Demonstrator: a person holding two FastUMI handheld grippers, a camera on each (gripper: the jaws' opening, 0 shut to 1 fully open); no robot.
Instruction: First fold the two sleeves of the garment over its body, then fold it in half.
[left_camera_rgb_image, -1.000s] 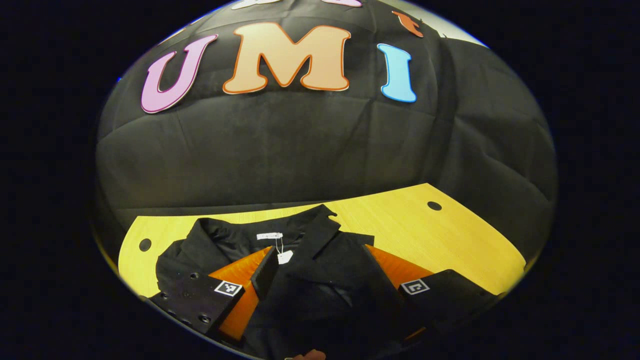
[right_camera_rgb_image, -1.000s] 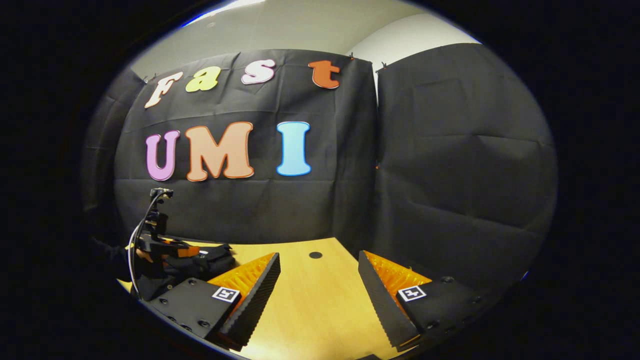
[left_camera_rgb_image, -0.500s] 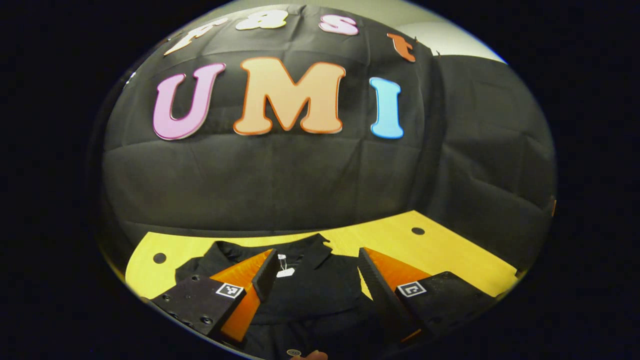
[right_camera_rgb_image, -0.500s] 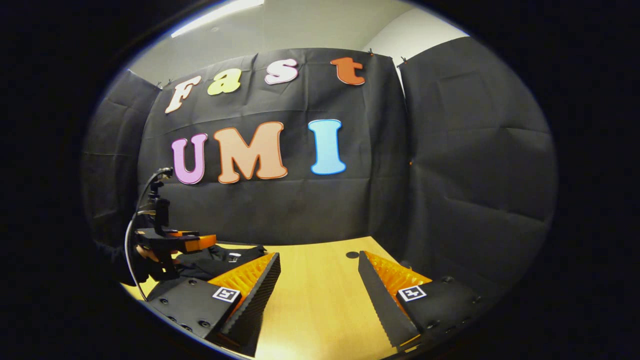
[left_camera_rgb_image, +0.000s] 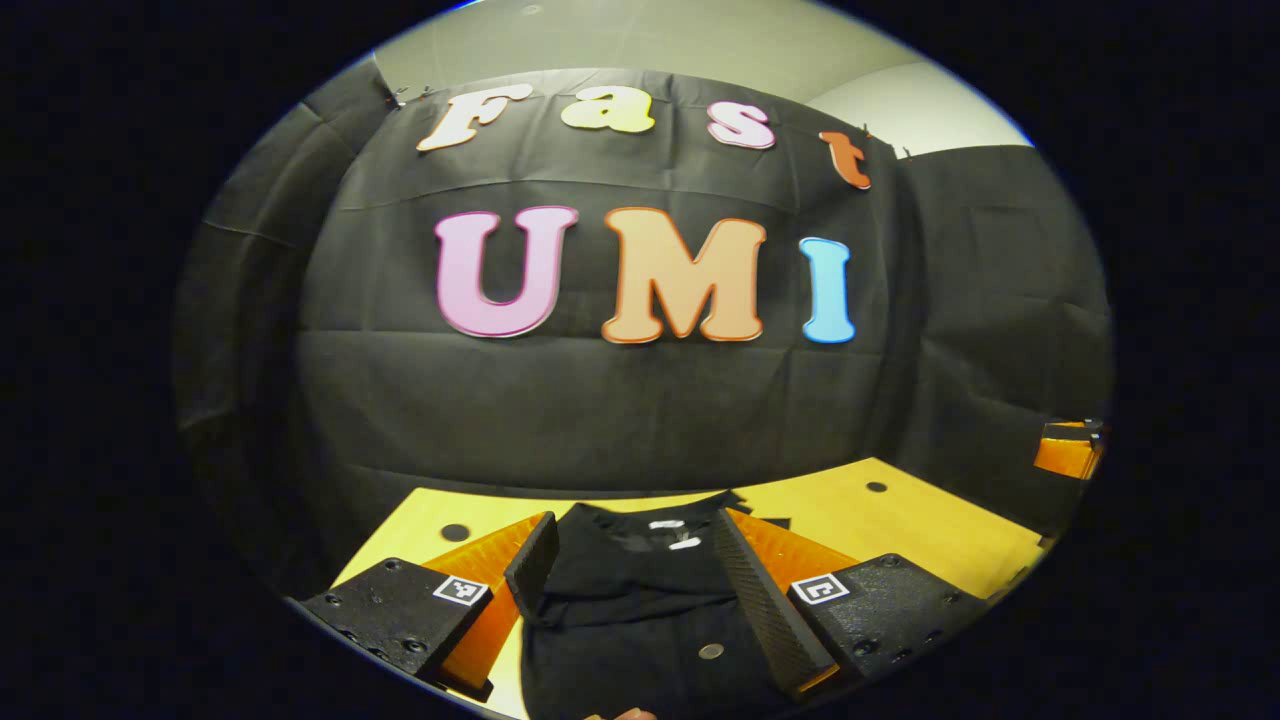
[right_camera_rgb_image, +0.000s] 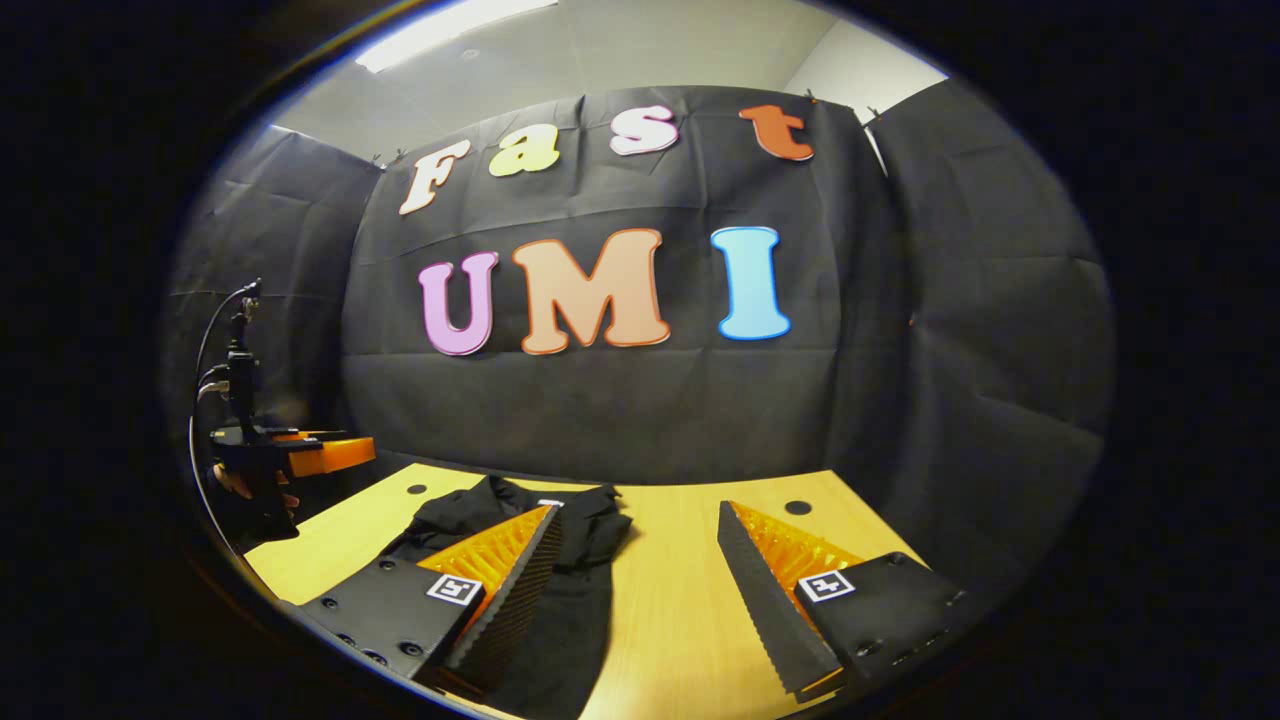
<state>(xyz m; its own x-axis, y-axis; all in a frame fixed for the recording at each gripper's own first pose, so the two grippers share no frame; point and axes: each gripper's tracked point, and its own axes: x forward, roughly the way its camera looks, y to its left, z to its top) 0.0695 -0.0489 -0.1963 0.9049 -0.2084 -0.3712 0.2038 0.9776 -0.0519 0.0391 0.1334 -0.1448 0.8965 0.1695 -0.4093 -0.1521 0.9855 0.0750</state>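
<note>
A black garment (left_camera_rgb_image: 640, 600) lies folded on the yellow table (left_camera_rgb_image: 930, 530), its collar and white label (left_camera_rgb_image: 665, 523) at the far end. My left gripper (left_camera_rgb_image: 640, 580) hovers over it, open, with the cloth showing in the gap between its fingers and nothing clamped. In the right gripper view the garment (right_camera_rgb_image: 590, 530) lies left of centre, partly behind one finger. My right gripper (right_camera_rgb_image: 640, 590) stands open over bare table (right_camera_rgb_image: 680, 620) beside it. The left gripper (right_camera_rgb_image: 340, 450) hangs raised at the left, held by a hand (right_camera_rgb_image: 255, 487). Part of the right gripper (left_camera_rgb_image: 1070, 450) shows at the far right.
The black cloth wall closes the table's far side. Round holes sit near the far corners (left_camera_rgb_image: 455, 532) (left_camera_rgb_image: 876, 487). Bare table stretches to the right of the garment (right_camera_rgb_image: 700, 540). A cable (right_camera_rgb_image: 205, 340) loops above the left gripper.
My left gripper has lifted and drawn back off the garment, which now lies flatter and farther away. The right gripper has swung left, bringing the garment into its view.
</note>
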